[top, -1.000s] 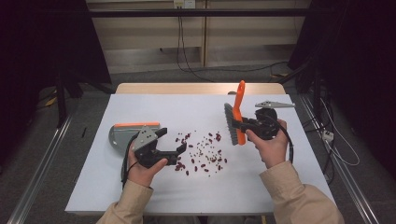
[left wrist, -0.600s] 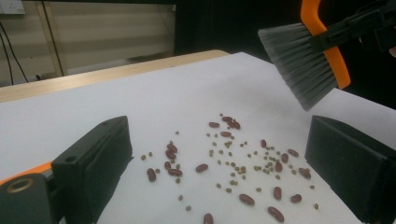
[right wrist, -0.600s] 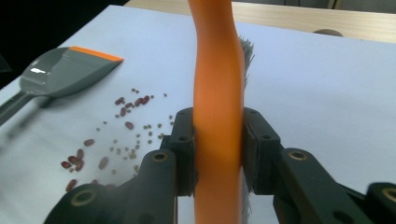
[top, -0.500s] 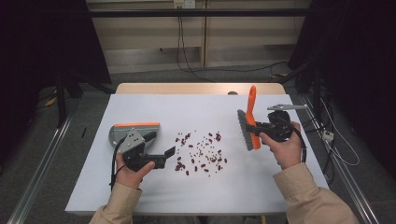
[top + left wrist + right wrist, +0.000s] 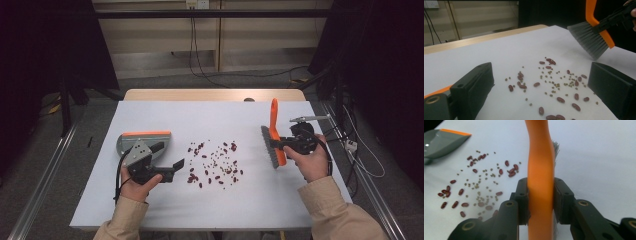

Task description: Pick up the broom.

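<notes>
Orange-backed brush (image 5: 273, 134) in our right gripper (image 5: 286, 144), its fingers (image 5: 522, 197) clenched on the orange handle from both sides; the right gripper view confirms the pads press the plastic. We carry it with the grey bristles turned toward the spill, angled down and clear of the white table (image 5: 165, 210), so a stroke can drag things leftward. Judged purpose: sweeping.

Beans (image 5: 215, 165), dark red ones mixed with small greenish ones, lie scattered mid-table between our two hands, well apart from the bristles and not yet touched.

Our left gripper (image 5: 172, 167) holds nothing; its fingers (image 5: 471, 87) stand spread, and in the left gripper view the scatter sits ahead of and between them, nearest beans just beyond the tips.

Dustpan (image 5: 145, 141), grey with an orange lip, rests flat on the table just behind the left hand (image 5: 137, 182), apparently touching nothing but the table. We judge it is parked there as the catch side: brush right, pan left, spill between.
</notes>
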